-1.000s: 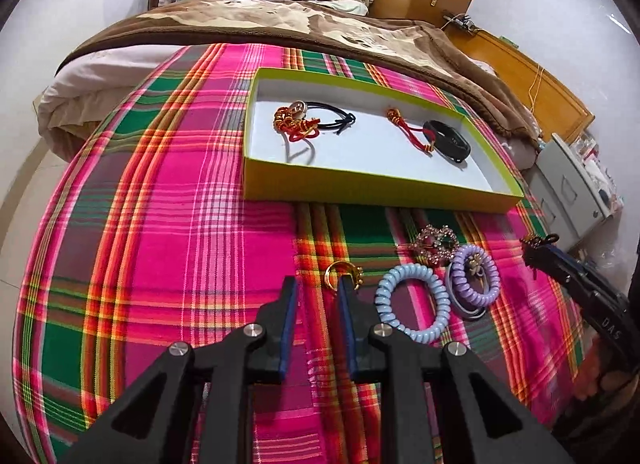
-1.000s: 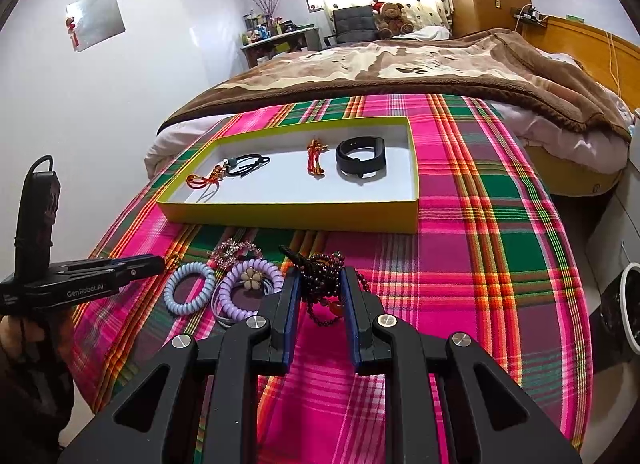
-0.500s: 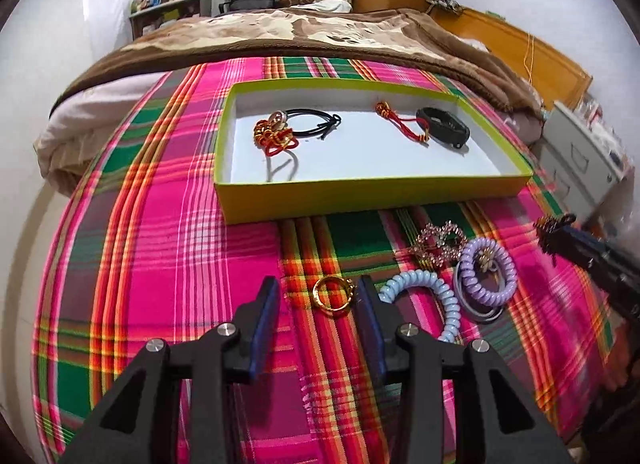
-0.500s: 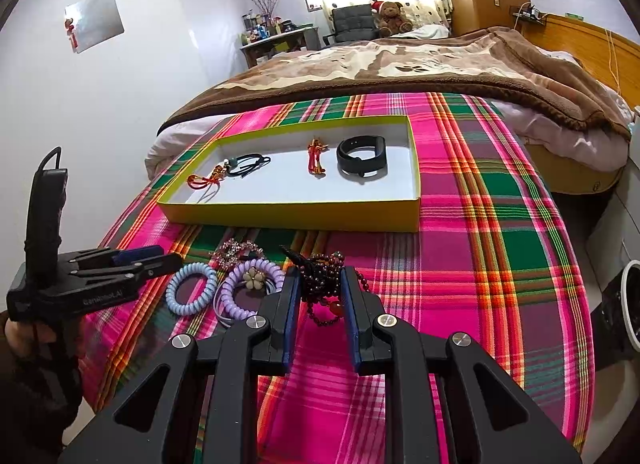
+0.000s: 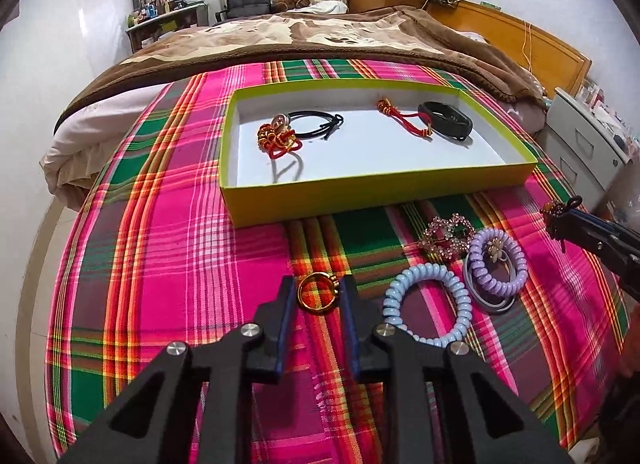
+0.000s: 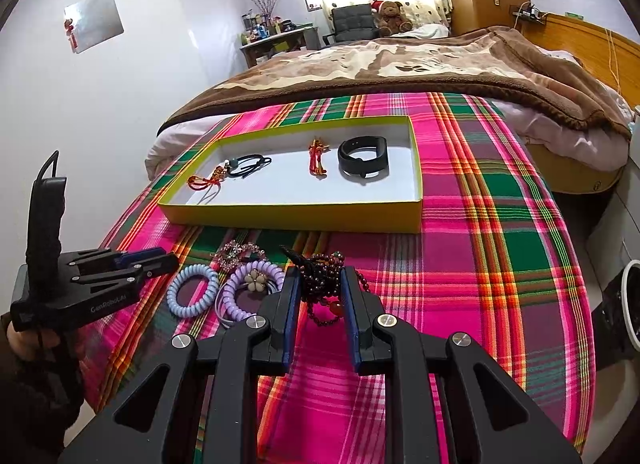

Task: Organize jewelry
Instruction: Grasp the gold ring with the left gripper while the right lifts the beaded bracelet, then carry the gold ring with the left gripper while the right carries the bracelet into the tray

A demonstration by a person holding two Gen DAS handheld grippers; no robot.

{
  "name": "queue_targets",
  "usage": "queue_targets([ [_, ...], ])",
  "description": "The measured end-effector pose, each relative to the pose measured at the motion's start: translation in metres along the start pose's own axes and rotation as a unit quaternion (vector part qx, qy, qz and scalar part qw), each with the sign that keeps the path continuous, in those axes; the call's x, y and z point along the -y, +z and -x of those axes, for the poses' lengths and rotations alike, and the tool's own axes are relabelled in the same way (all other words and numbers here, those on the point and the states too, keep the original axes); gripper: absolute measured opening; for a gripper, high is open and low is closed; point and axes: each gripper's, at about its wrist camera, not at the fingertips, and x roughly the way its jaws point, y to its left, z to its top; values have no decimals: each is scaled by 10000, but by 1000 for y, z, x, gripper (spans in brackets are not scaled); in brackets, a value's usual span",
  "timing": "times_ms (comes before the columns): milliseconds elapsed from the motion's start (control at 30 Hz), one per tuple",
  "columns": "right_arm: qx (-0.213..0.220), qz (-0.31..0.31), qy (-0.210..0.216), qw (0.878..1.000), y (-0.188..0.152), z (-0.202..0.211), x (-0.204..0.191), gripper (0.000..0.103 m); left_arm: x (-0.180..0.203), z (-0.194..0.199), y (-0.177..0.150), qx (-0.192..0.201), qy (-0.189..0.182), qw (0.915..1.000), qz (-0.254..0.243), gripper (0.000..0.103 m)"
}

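A gold ring (image 5: pixel 318 296) lies on the plaid cloth between the fingers of my left gripper (image 5: pixel 318 294). Its jaws are closing and both pads touch the ring's sides. In the right wrist view the left gripper (image 6: pixel 164 258) sits low at the left, held by a hand. My right gripper (image 6: pixel 320 284) is shut on a dark beaded bracelet (image 6: pixel 320 270) that hangs in a bunch between its pads. The right gripper (image 5: pixel 558 216) also shows at the right edge of the left wrist view. Beyond them stands the yellow-green box (image 5: pixel 360 192), which holds a red knot charm with a black cord (image 5: pixel 280 136), a red cord (image 5: pixel 400 116) and a black band (image 5: pixel 444 120).
A pale blue spiral hair tie (image 5: pixel 462 296), a purple spiral tie with a flower (image 5: pixel 496 252) and a rhinestone piece (image 5: pixel 444 234) lie on the cloth between the grippers. A brown blanket (image 5: pixel 320 36) covers the far bed. Grey drawers (image 5: pixel 584 144) stand at the right.
The left gripper opened wide, came forward around the gold ring, rolled a little and narrowed onto it. The right gripper and its bracelet have not moved.
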Motion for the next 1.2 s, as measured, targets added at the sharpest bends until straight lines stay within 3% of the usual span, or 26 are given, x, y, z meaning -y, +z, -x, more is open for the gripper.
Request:
queue_targets([
  [333,116,44,-8,9999,11,4,-4,21,-11,14,9,162,-177,9996,166,23],
  [633,222,68,-26,9997,33,-1,-13,21,-11,20,43,427,-415,9981,139,23],
  [900,168,-16,-192,9997,55,-20,-4,21,-5,7,79,533,-770,9954,194,23],
  [1200,-96,1,-314,9995,73,-47,12,21,5,-26,114,372,-1024,9938,200,23],
])
